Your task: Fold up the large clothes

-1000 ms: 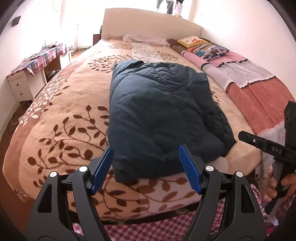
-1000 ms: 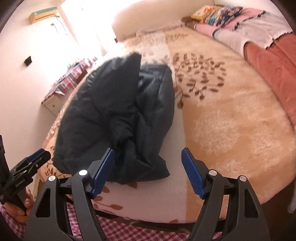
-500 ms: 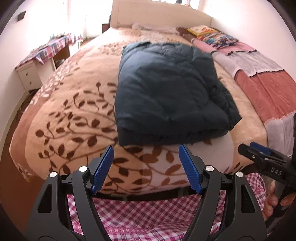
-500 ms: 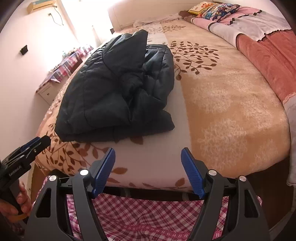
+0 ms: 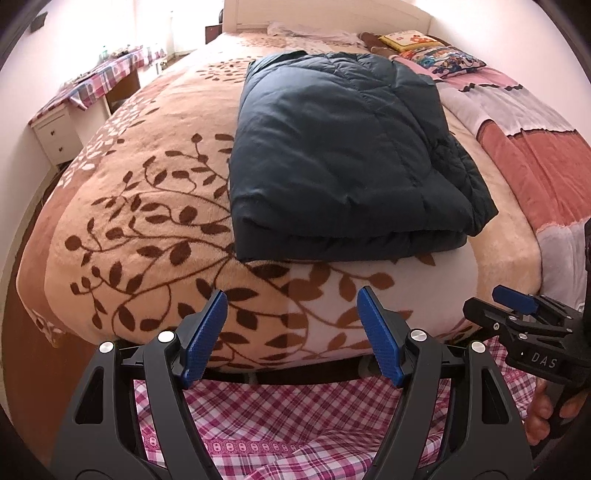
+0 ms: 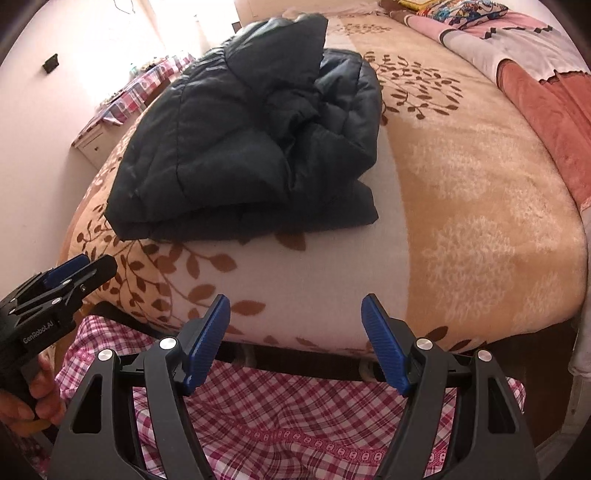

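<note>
Dark quilted puffer jacket [image 5: 343, 155] folded into thick rectangular stack, lying on leaf-print fleece blanket [image 5: 147, 206] near foot of bed. Left gripper [image 5: 290, 339] jaws wide apart, empty, w/ blue ribbed pads; hovering off bed edge, clear of jacket. Right gripper [image 6: 295, 341] same: wide apart, nothing between. Right view only: bunched, crumpled side of jacket. Left view only: smooth top panel, neat layered front edge, headboard [image 5: 332, 14], patterned pillows [image 5: 439, 59]. Pink plaid cloth [image 6: 295, 417] below both.
</note>
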The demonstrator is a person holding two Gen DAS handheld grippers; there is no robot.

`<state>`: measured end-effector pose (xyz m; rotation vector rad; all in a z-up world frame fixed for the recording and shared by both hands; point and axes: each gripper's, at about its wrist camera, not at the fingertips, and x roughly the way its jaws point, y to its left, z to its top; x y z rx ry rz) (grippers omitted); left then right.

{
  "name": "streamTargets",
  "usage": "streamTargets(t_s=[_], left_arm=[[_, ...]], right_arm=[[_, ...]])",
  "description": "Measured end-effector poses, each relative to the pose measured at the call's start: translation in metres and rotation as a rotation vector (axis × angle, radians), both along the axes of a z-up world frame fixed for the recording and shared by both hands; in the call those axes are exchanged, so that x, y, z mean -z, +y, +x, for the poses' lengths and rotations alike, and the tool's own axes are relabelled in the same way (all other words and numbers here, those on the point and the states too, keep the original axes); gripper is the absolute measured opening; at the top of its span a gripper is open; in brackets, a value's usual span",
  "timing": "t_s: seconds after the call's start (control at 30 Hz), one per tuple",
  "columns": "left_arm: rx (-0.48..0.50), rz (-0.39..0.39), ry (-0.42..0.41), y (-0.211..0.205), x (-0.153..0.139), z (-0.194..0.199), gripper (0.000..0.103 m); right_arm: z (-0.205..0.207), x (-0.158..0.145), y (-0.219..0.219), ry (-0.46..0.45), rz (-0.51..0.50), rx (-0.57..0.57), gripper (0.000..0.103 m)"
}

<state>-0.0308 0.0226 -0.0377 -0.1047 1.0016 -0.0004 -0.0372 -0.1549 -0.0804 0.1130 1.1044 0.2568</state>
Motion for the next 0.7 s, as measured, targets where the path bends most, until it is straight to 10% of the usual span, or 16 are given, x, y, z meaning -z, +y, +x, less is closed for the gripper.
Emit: streamTargets(t_s=[0.7], left_arm=[[0.009, -0.001, 0.016, -0.0002, 0.0048, 0.0033, 0.072]], right_arm=[[0.0030, 0.0068, 0.0055, 0.039, -0.008, -0.013, 0.073]])
